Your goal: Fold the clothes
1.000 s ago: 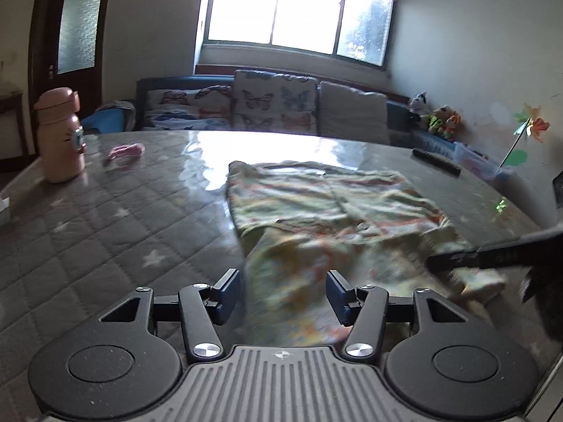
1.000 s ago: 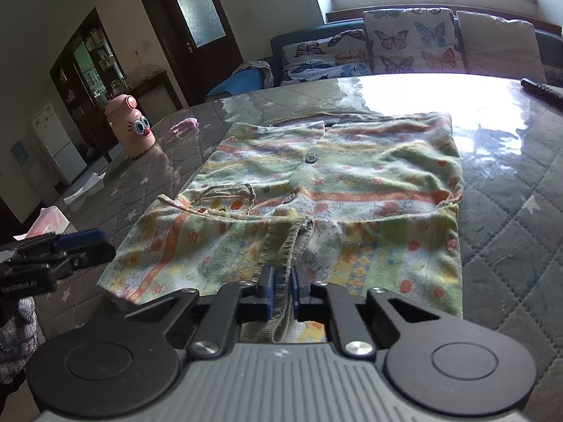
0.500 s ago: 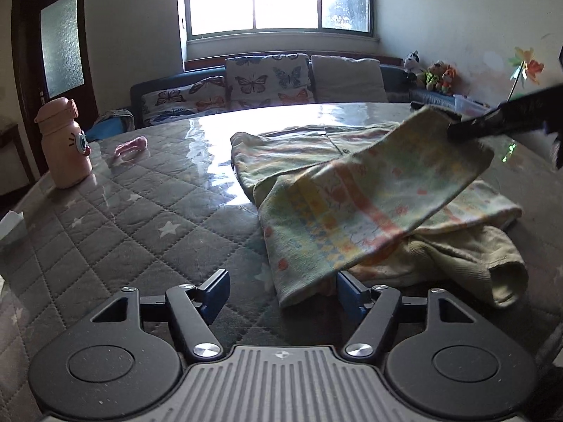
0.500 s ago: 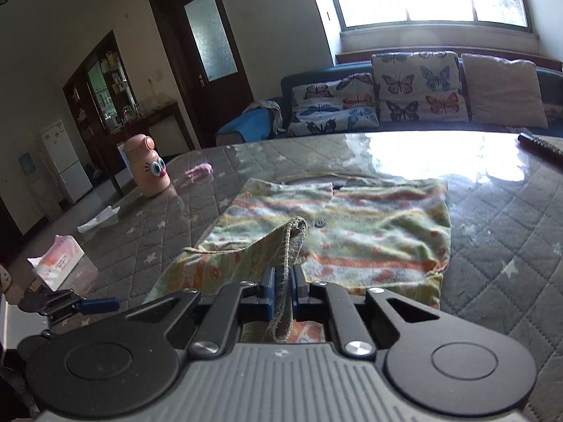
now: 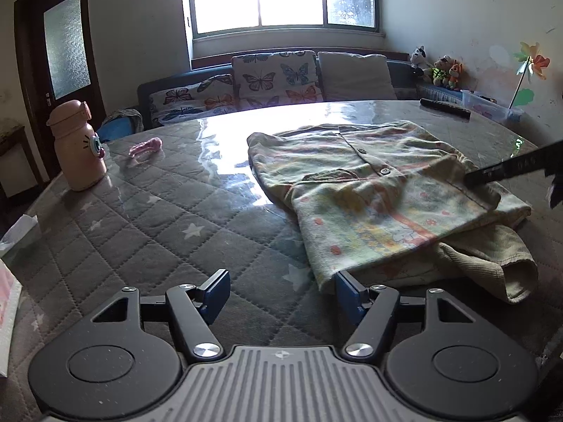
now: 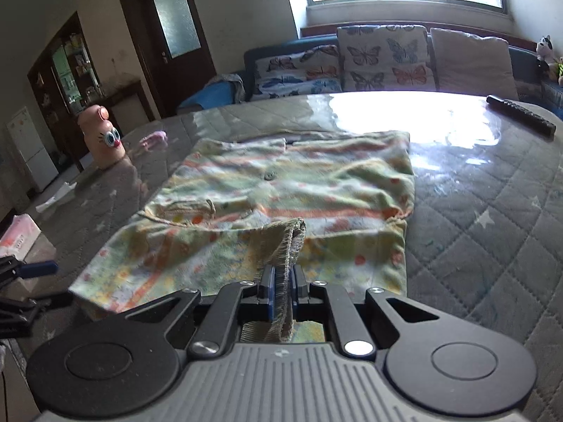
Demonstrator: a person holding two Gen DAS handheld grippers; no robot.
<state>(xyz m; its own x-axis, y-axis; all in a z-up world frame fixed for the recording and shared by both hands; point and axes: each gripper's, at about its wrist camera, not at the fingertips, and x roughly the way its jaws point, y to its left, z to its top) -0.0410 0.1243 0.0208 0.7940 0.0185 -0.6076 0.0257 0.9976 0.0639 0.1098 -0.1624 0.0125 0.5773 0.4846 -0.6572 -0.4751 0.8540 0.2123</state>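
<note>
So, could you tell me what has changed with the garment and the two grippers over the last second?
The right gripper, shut on the shirt's hem throughout, has carried that lower part up and over the buttoned front, making a fold. The left gripper, jaws open with nothing between them, has ended up beside the fold's near corner instead of facing the cloth. The pink bottle, the remote and the quilted table are unchanged.

The garment is a small button-front shirt in pale green and yellow, with orange stripes, red dots and a cartoon print. It lies front up on the quilted grey table cover, collar towards the window. Its lower part is lifted and doubled back over the body — a loose fold, not yet flat. A ribbed olive cuff sticks out beneath, at the near edge.
</note>
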